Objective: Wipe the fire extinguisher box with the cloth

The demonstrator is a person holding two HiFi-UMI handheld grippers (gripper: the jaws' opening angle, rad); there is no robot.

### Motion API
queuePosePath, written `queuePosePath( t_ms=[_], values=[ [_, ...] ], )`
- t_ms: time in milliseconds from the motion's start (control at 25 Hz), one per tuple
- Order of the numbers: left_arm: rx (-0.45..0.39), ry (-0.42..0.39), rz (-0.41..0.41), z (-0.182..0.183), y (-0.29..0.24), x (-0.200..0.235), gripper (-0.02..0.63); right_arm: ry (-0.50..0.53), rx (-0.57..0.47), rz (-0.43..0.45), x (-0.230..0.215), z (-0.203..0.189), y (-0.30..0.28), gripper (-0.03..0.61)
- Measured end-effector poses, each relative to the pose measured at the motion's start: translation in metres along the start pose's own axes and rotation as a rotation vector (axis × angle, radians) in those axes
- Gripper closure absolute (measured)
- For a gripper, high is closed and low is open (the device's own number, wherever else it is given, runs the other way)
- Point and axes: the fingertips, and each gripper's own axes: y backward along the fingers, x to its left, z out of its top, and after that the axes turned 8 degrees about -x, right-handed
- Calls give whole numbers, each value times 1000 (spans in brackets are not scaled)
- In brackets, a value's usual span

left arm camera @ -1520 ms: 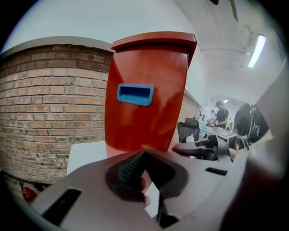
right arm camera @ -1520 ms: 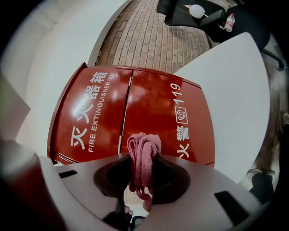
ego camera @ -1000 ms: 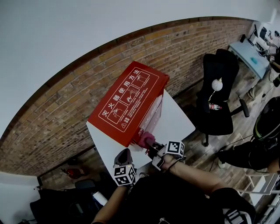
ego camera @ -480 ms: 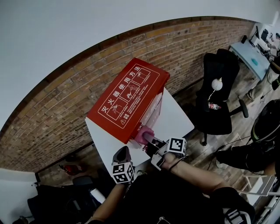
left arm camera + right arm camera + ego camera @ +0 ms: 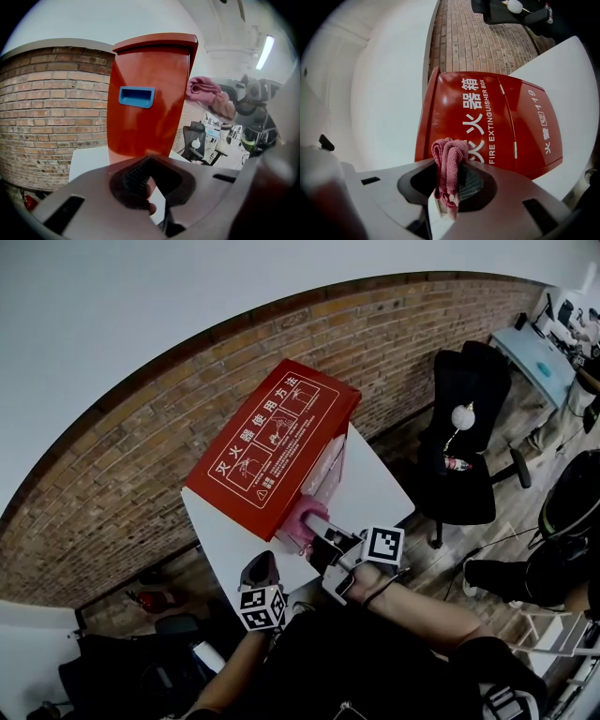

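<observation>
The red fire extinguisher box [image 5: 272, 442] stands on a white table [image 5: 375, 488] in front of a brick wall. My right gripper [image 5: 316, 524] is shut on a folded pink cloth [image 5: 305, 514], which is held against the box's front lower edge. In the right gripper view the cloth [image 5: 449, 164] sticks up between the jaws of the right gripper [image 5: 449, 187], with the box's lettered front [image 5: 492, 126] just beyond. My left gripper [image 5: 262, 567] hangs at the table's near edge, shut and holding nothing. The left gripper view shows the box's side with a blue handle [image 5: 136, 96] and the cloth [image 5: 206, 90].
A black office chair [image 5: 469, 442] stands right of the table. A light blue desk [image 5: 539, 357] is at the far right, with a person in dark clothes [image 5: 562, 540] below it. A small red item [image 5: 141, 599] lies on the floor by the brick wall [image 5: 112, 493].
My right gripper has carried the pink cloth a little up and forward along the box's front. The left gripper has stayed at the table's near edge.
</observation>
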Motion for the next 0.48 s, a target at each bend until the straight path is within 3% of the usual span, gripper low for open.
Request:
queuePosePath(
  t_ms=[480],
  values=[
    [7, 3, 4, -4, 6, 3, 586, -52, -17, 119, 45, -1, -2, 468]
  ],
)
